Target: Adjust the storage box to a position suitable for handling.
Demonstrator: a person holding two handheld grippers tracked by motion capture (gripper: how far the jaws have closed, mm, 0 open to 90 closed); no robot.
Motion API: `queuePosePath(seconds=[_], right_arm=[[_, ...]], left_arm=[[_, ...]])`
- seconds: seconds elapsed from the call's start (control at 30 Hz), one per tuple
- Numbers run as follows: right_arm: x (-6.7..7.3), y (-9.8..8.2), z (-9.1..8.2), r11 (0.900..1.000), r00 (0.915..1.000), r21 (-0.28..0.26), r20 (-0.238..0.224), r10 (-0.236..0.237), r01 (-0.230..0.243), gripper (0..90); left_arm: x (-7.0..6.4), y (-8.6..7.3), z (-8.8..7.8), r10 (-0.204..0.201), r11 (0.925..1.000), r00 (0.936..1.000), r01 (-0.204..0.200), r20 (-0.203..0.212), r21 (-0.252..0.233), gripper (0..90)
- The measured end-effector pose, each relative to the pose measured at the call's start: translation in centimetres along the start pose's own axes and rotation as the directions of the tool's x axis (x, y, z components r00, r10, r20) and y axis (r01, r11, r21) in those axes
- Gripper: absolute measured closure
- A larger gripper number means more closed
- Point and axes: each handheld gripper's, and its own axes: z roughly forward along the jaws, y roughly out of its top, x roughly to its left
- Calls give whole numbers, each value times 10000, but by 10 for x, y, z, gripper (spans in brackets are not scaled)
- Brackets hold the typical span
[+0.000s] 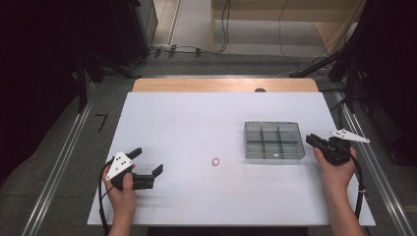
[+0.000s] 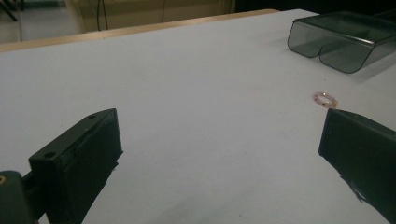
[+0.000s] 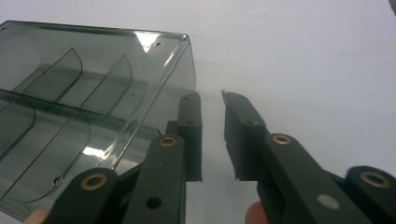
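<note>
- Work in hand looks like: ring goes into the compartment box; judging by the layout, barely started.
- Small pinkish ring [image 1: 215,162] lies loose on the white counter [image 1: 196,123], about mid-counter, between the two grippers, apart from both. Also seen in the left gripper view [image 2: 325,99], just past the tip of one black jaw, not touched.
- Smoky clear compartment box [image 1: 273,140] sits right of the ring, near but apart. Lid looks on; cells look empty as far as I can tell.
- Left hand-held gripper [image 1: 146,162]: jaws spread wide, nothing between them, resting low at the near-left of the counter, pointing toward the ring. Hand wraps the grip from below, forearm coming in from the bottom edge.
- Right hand-held gripper [image 3: 211,105]: jaws nearly together with a narrow gap, nothing held, tips right at the box's right wall [image 3: 180,79]; whether they touch it I cannot tell. Wrist angled left toward the box.
- Left to do, my guess: open or steady the box, pick the ring, drop it in a cell.
</note>
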Motion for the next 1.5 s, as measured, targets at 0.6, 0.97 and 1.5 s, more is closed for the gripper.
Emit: queuePosePath(seconds=[0.6,0.97,1.5], right_arm=[[12,2,10,9966,9976,673,-534,-449,485,873],[13,2,10,9971,9979,702,-597,-264,305,875],[29,3,15,9951,9940,802,-973,-493,572,875]], left_arm=[[1,0,1,-48,10000,10000,48,48,75,0],[1,0,1,-44,9999,10000,44,44,92,0],[0,0,2,-15,9999,9999,13,122,125,0]])
